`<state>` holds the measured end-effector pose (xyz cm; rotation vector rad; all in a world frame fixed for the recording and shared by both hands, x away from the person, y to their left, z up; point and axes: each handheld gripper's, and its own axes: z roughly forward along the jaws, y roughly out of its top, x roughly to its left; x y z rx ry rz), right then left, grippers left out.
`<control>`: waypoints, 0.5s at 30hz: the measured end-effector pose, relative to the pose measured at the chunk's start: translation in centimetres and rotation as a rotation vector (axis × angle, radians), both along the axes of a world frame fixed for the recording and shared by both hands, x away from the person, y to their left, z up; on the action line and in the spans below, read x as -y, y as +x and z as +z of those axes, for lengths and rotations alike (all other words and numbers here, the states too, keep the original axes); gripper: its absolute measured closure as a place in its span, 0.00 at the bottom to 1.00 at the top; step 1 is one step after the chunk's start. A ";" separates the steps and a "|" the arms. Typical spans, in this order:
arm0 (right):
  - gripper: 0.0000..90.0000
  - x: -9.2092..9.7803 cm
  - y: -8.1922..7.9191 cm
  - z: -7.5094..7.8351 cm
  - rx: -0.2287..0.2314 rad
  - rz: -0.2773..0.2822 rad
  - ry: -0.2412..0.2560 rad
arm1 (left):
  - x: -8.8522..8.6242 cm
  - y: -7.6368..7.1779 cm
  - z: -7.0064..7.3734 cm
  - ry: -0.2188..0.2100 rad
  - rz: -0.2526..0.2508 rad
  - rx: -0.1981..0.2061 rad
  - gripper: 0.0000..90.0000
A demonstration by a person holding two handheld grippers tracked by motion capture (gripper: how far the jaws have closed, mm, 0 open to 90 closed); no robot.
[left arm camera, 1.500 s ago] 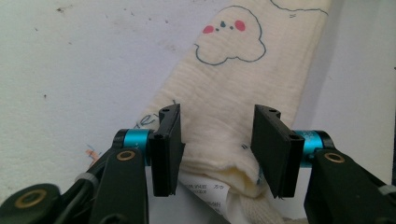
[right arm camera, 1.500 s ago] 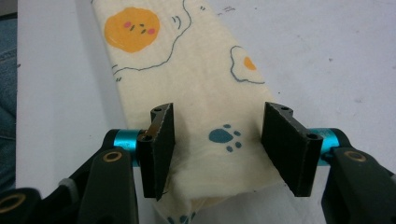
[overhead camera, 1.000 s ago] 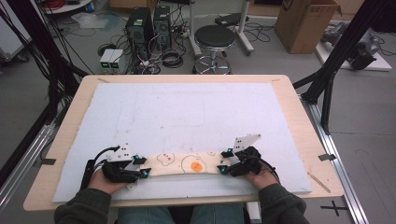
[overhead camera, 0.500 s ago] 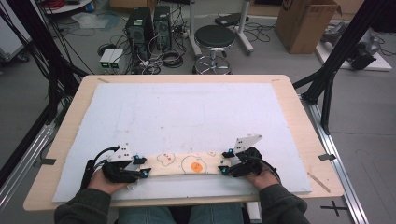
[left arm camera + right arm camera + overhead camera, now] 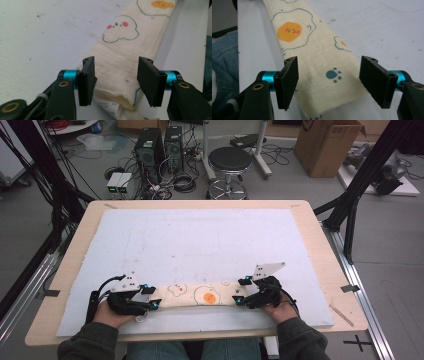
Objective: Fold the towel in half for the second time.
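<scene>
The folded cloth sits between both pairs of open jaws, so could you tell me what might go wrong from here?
1. The folded cloth lies near the mat's front edge; a tug might drag it off.
2. The left gripper straddles stacked layers and a tag; closing may catch only some.
3. The right gripper spans the full width, which may bunch.

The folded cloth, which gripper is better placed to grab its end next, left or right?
Left, narrowly. The left gripper has jaws tight beside the folded cloth; the right gripper also straddles its end, with a wider gap.
</scene>
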<state>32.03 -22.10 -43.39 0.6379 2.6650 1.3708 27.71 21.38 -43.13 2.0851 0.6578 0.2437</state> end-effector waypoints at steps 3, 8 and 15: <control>0.34 0.3 0.2 0.2 -0.018 -0.017 0.028 | -0.2 0.1 0.4 -0.026 0.007 0.005 0.50; 0.34 0.8 1.0 0.7 -0.032 -0.055 0.058 | -0.8 0.5 1.1 -0.067 0.033 0.017 0.49; 0.47 1.1 2.7 0.8 -0.089 -0.129 0.006 | -1.1 1.9 0.9 -0.058 0.097 -0.010 0.51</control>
